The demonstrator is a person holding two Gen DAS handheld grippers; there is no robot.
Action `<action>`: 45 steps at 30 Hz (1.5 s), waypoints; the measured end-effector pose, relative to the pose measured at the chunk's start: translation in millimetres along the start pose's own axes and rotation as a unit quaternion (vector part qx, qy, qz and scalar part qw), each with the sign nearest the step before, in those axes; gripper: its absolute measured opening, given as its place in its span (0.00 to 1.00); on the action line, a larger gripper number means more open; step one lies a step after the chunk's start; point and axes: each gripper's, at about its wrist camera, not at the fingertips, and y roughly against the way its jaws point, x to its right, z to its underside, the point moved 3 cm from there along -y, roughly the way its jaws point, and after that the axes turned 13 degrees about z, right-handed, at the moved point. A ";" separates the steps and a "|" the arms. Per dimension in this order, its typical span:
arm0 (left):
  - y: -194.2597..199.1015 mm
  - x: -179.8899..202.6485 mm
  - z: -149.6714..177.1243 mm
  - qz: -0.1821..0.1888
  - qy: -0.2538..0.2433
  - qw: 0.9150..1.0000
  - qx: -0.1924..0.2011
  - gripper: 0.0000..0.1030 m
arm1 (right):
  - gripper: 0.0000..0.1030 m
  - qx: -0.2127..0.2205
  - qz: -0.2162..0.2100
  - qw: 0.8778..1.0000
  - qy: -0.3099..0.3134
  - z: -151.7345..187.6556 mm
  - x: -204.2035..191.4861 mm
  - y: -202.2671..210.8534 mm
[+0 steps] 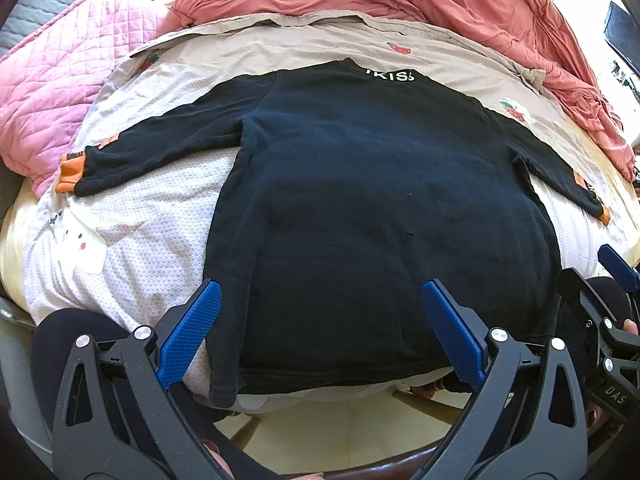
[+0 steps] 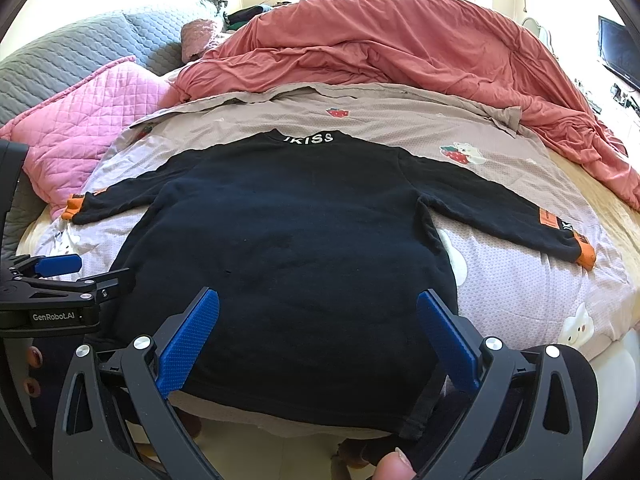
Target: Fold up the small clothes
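A small black long-sleeved top (image 1: 360,200) (image 2: 288,248) lies flat and spread out on the bed, collar with white lettering at the far end, sleeves with orange cuffs stretched to both sides. Its hem hangs slightly over the bed's near edge. My left gripper (image 1: 320,292) hovers open over the hem's left half, blue pads (image 1: 192,332) empty. My right gripper (image 2: 318,300) is open above the hem's right half, with nothing between its fingers. Each gripper shows at the edge of the other's view: right gripper (image 1: 616,268), left gripper (image 2: 60,266).
The top rests on a pale patterned sheet (image 2: 520,300) with strawberry and bear prints. A crumpled salmon duvet (image 2: 400,48) fills the far side, a pink quilted pillow (image 2: 80,120) lies at left. A dark screen (image 2: 620,48) stands at far right. Floor (image 1: 344,428) shows below the bed edge.
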 end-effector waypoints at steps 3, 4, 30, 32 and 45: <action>0.0 -0.2 0.0 0.000 0.000 1.000 0.000 0.92 | 0.96 0.001 0.001 1.000 0.001 0.0 0.2 0.1; 0.1 -0.2 0.0 0.000 0.000 1.000 0.000 0.92 | 0.96 0.002 0.002 1.000 0.001 0.1 1.1 -0.7; -27.2 10.3 -57.1 -0.015 -0.008 1.000 0.005 0.92 | 0.96 -0.006 0.045 0.999 -0.029 -67.1 37.2 -48.2; -30.5 12.8 -63.0 -0.014 -0.010 1.000 0.004 0.92 | 0.96 -0.004 0.053 0.998 -0.036 -77.9 42.1 -54.6; -53.6 34.5 -111.9 -0.011 -0.009 1.000 0.008 0.92 | 0.96 -0.004 0.084 0.994 -0.074 -131.6 69.3 -92.4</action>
